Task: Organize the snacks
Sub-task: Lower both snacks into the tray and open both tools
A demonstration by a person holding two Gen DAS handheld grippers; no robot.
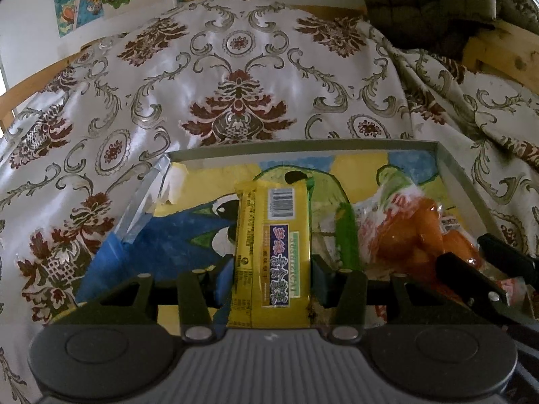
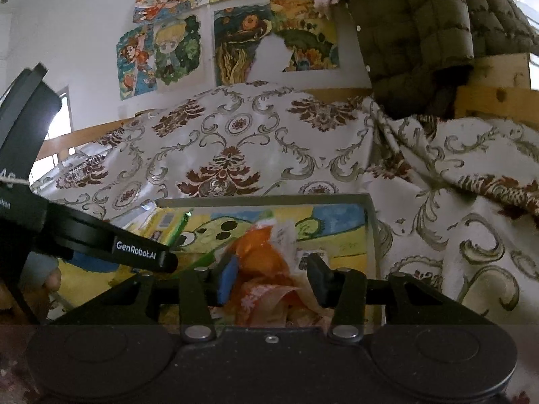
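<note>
A yellow snack bar (image 1: 273,252) with a barcode and a dark label lies lengthwise between the fingers of my left gripper (image 1: 271,277), which is shut on it over the painted tray (image 1: 303,144). A clear bag of orange snacks (image 1: 414,232) lies in the tray's right half. In the right wrist view my right gripper (image 2: 273,279) is shut on that orange bag (image 2: 266,262) above the tray (image 2: 372,229). The left gripper's body (image 2: 101,239) shows at the left of that view, with the yellow bar (image 2: 161,224) partly hidden behind it.
The tray sits on a white cloth with red and grey floral patterns (image 1: 235,77). A clear plastic piece (image 1: 145,202) leans at the tray's left rim. A green quilted jacket (image 2: 421,33) hangs over wooden boards at the back right. Drawings hang on the wall (image 2: 175,54).
</note>
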